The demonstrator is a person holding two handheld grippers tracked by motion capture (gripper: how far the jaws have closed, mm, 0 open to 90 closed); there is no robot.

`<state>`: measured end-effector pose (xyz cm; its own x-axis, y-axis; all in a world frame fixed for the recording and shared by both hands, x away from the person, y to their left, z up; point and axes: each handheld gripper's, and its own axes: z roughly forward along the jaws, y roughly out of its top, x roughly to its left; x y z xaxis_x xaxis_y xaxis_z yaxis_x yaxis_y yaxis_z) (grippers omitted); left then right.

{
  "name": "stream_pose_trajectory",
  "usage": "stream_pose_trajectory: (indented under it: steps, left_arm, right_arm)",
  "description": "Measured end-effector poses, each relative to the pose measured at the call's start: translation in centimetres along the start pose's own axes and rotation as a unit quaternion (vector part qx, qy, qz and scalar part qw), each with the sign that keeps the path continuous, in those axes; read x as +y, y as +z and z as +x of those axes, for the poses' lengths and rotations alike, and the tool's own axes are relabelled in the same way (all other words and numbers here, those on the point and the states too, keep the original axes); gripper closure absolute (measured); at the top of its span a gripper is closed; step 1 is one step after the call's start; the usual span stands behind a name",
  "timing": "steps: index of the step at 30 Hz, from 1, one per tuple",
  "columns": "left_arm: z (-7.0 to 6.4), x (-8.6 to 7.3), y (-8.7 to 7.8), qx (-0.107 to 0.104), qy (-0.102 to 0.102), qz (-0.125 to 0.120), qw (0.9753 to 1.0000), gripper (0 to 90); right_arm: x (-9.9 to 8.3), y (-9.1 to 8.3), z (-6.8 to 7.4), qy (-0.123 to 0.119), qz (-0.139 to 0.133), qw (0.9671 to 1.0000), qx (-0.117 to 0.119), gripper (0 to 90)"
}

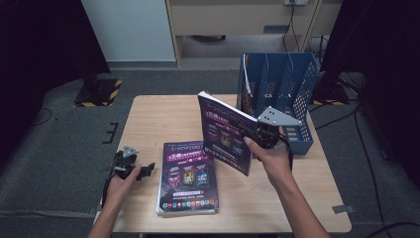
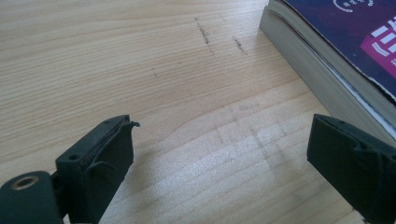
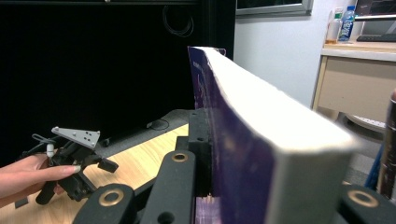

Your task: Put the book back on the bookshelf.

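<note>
A: Counter (image 1: 148, 119) first. Light wood, sits on grey floor covering, person's forearms enter from the near edge.

B: Next largest, the blue file rack (image 1: 285, 94). Stands at the far right of the counter, upright dividers, perforated walls. Something orange-edged sits in its leftmost slot; cannot tell what.

A: Then the books. Stack of books (image 1: 188, 178) lies flat near the front centre, purple cover up. In the left gripper view its page edges (image 2: 322, 79) run along the upper right, and more than one volume shows.

B: Raised book (image 1: 225, 131): same purple cover, held off the counter, standing on edge and tilted, between the stack and the rack, close to the rack's left front corner. In the right gripper view its page block (image 3: 280, 121) runs away from the camera.

A: Right tool (image 1: 257, 133): clenched on the raised book at its lower edge, jaws either side of cover and pages.

B: Left tool (image 1: 143, 171): released, jaws wide apart with bare wood between them. It rests low at the counter's left front, just beside the stack, not touching it.
</note>
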<state>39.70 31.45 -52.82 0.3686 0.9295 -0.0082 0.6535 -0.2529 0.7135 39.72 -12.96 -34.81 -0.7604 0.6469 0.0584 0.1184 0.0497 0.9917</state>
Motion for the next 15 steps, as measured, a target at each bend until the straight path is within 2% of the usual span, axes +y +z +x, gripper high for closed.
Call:
stream_pose_trajectory:
  steps: [15]
  left_arm:
    - [-0.1,-0.1,0.1,0.001,0.003,0.005,1.0000,6.7]
  right_arm:
    - [-0.8,-1.9,-0.8,0.006,0.002,0.9999,-0.010,82.6]
